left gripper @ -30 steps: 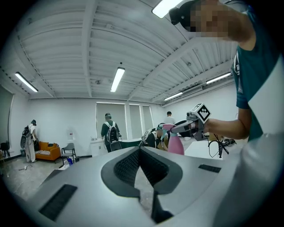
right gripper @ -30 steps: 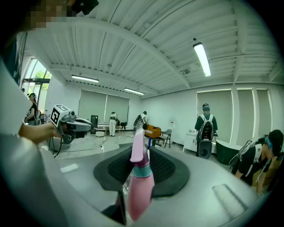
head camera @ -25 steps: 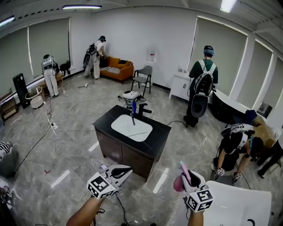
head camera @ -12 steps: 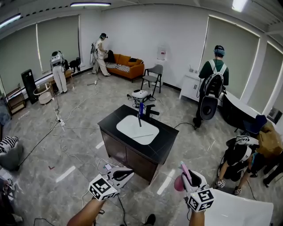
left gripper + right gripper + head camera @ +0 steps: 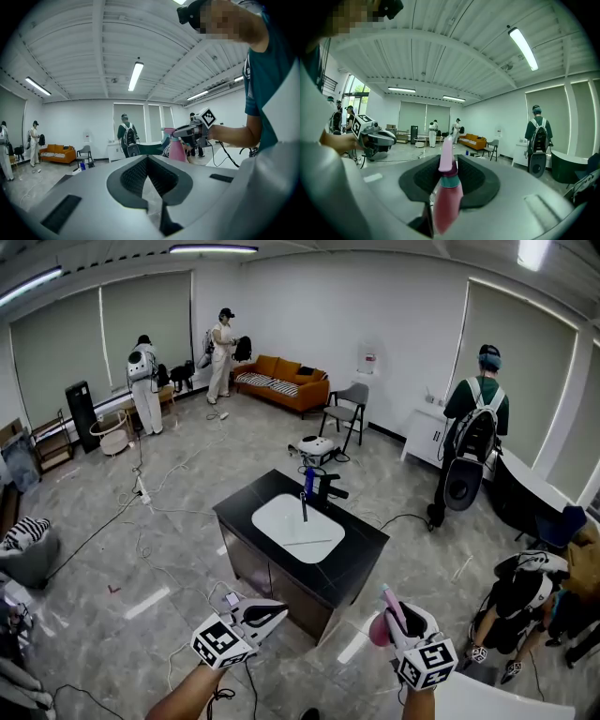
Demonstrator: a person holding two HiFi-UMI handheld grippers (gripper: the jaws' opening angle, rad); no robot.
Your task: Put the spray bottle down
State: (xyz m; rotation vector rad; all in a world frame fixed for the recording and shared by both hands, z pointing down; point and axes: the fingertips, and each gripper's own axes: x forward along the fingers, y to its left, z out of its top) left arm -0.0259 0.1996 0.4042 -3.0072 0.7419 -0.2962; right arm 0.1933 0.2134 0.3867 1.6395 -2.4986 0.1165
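Note:
My right gripper (image 5: 394, 611) is shut on a pink spray bottle (image 5: 379, 628), which it holds upright at the bottom right of the head view. In the right gripper view the spray bottle (image 5: 447, 197) fills the gap between the dark pads, its pale nozzle pointing up. Level with it to the left, my left gripper (image 5: 271, 609) holds nothing, and its fingertips meet. The left gripper view shows the right gripper (image 5: 188, 134) with the bottle (image 5: 177, 151) off to the right. A black counter (image 5: 361, 554) with a white basin (image 5: 298, 529) stands just ahead of both.
A dark faucet and a blue bottle (image 5: 307, 480) stand at the basin's far edge. Cables trail over the floor (image 5: 141, 549). A person with a backpack (image 5: 473, 442) stands at the back right, another crouches at right (image 5: 520, 601), and others are near the orange sofa (image 5: 286, 390).
Both grippers and the view have moved forward toward the counter, which now sits lower and nearer in the head view. The spray bottle stays gripped in the right gripper.

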